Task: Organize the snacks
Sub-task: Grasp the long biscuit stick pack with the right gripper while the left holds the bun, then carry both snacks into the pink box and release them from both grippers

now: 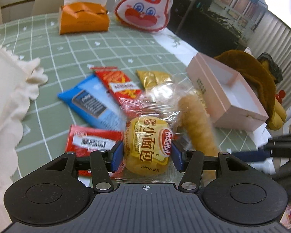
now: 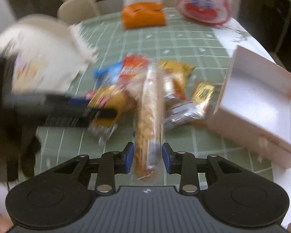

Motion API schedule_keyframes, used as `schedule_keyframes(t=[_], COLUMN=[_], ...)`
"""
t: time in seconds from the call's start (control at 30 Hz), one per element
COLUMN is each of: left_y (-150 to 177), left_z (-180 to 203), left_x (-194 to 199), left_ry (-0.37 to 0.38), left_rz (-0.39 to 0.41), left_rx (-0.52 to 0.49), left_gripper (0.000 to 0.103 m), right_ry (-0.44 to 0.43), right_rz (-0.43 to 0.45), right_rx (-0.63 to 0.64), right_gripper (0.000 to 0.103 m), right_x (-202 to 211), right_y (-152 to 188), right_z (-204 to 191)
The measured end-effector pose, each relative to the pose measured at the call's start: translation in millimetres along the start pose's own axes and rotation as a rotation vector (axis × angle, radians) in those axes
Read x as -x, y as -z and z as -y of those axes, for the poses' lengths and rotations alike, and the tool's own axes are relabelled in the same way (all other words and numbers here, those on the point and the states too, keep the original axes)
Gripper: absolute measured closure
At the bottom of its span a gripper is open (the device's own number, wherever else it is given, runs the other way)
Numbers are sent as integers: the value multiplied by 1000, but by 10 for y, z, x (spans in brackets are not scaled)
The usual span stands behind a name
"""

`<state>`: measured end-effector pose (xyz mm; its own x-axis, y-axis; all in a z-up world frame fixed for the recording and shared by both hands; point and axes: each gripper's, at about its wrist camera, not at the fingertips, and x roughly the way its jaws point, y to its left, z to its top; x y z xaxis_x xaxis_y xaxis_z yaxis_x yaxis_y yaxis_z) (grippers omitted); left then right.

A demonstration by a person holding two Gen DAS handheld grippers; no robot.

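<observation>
Carrying two snacks: my left tool point(image 1: 147, 156) pinches the yellow bun packet point(image 1: 148, 147), my right tool point(image 2: 147, 158) seems clamped on the long bread stick point(image 2: 150, 116), though blur hinders. Pink box point(image 1: 240, 104) looks empty; five-odd packets point(image 1: 91, 101) lie beside it on the tabletop point(image 1: 67, 44).

The right wrist view is smeared: the snack pile point(image 2: 164, 89) at mid-table shows only colours, no readable labels. The left gripper point(image 2: 99, 114) reaches in from the left as a dark streak (its jaws cannot be made out). The pink box point(image 2: 261, 101) is cut off by the right edge. In the left wrist view, the red packet point(image 1: 91, 141) lies partly hidden behind the gripper's left finger, its print blurred.
</observation>
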<state>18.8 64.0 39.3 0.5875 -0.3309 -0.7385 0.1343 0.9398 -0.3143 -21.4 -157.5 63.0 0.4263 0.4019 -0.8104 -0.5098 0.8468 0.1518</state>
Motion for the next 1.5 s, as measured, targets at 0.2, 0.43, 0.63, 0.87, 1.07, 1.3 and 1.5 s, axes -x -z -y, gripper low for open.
schedule_keyframes(t=[0.2,0.43,0.63,0.87,1.07,1.3,1.5], left_y=[90,235,325,401,470,-85,-1001], left_z=[-74,-29,88,458,787,1216,1830], left_x=[64,147,198,151,134,418,314], left_ry=[-30,-39,-16,70,133,198,193], left_rz=[15,6,-18,-60,-80,56,202], left_rx=[42,36,-8,-99,-170,-240,-316], left_gripper=[46,46,46,46,46,46,46], right_ry=[28,80,-2,57,130,187,287], right_rz=[27,56,-25,-10,55,171,362], right_rx=[34,-37,-85,-170,-257,-339,-352], right_gripper=[49,49,75,75,75,76,76], right_x=[-156,-540,-457,55,429,977,1768], right_y=[-15,-272,-105,386,722,692,247], right_z=[-164,-51,6,228,468,721,1014])
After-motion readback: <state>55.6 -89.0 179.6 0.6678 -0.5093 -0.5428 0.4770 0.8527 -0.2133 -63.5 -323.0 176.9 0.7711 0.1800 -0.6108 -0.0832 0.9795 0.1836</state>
